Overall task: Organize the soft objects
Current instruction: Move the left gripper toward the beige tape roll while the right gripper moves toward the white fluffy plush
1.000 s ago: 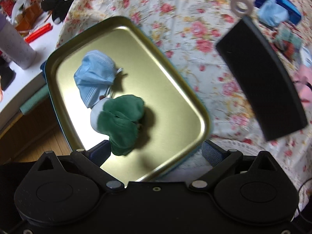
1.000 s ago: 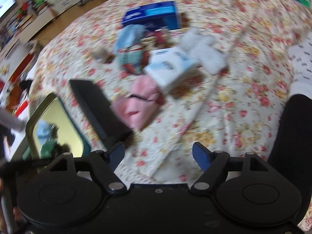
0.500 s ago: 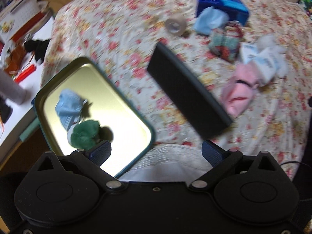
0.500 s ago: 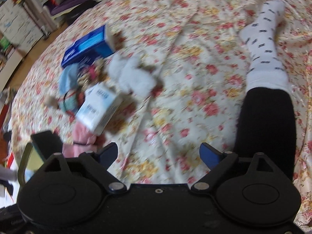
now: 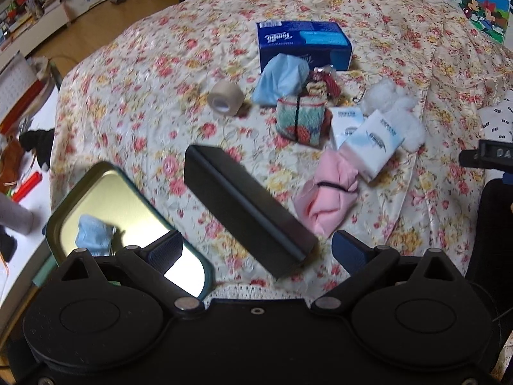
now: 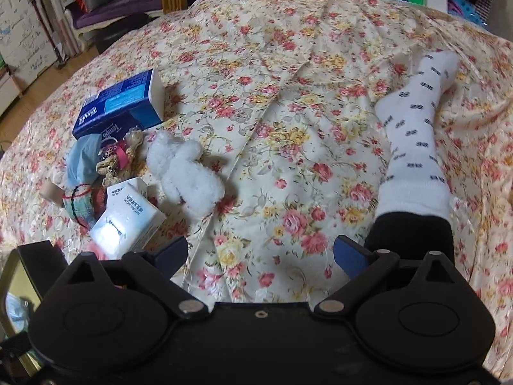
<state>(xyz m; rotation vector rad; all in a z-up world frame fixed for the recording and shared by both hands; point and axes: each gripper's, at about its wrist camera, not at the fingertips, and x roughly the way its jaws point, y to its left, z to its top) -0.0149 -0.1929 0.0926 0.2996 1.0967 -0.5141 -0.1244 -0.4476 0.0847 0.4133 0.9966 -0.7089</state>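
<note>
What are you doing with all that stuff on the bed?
Someone is tidying soft things into a metal tin. One blue face mask already lies inside. The left gripper and right gripper are both open and empty, held above the flowery bedspread. A pink cloth, a white fluffy toy, tissue packs and another blue mask wait on the bed.

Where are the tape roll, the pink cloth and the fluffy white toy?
tape roll [image 5: 225,98], left wrist view, its outer side
pink cloth [image 5: 327,199], left wrist view, its middle fold
white toy [image 6: 189,173], right wrist view, its body
</note>
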